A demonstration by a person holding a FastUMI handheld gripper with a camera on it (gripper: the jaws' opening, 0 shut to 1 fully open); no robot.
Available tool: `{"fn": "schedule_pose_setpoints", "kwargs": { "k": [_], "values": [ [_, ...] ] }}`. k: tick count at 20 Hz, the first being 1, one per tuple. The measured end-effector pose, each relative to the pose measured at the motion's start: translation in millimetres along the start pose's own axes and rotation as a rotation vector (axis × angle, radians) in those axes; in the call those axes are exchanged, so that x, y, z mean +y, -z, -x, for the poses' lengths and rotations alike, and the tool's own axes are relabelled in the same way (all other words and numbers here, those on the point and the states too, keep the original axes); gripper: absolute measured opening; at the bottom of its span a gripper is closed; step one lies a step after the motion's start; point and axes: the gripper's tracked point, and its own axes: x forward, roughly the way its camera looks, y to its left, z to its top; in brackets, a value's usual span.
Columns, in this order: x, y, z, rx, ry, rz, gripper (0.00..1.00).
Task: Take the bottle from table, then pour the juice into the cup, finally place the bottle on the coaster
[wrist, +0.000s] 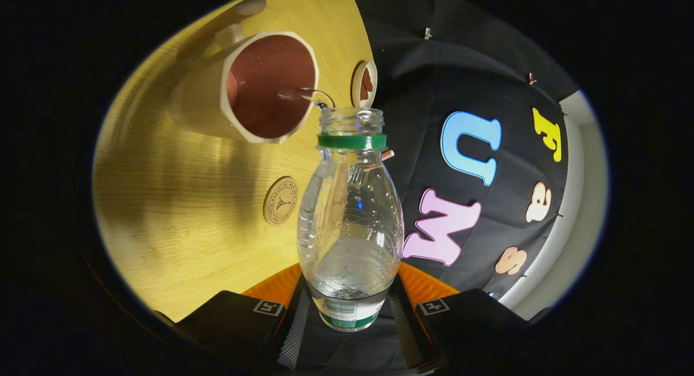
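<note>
We see the gripper (349,311) with its fingers pinching the lower body of the clear bottle (349,224), one on each side, so that the open neck with its green ring points away from us toward twelve o'clock. The whole scene sits rolled sideways, which we judge to mean the bottle is tipped for pouring: a thin clear stream leaves its mouth toward the cup (255,88), at about eleven o'clock, whose brown interior faces us. The round coaster (280,201) lies on the wooden table (179,235) at nine o'clock of the bottle, apart from it; its stamped ring of lettering is too small to read. A small dish (365,84) stands beyond.
</note>
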Motion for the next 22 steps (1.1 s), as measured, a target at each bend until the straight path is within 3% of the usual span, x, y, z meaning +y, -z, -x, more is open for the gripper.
{"fn": "schedule_pose_setpoints", "kwargs": {
  "k": [22],
  "values": [
    [-23,-2,-2,-0.053,0.086,0.142,0.74]
  ]
}}
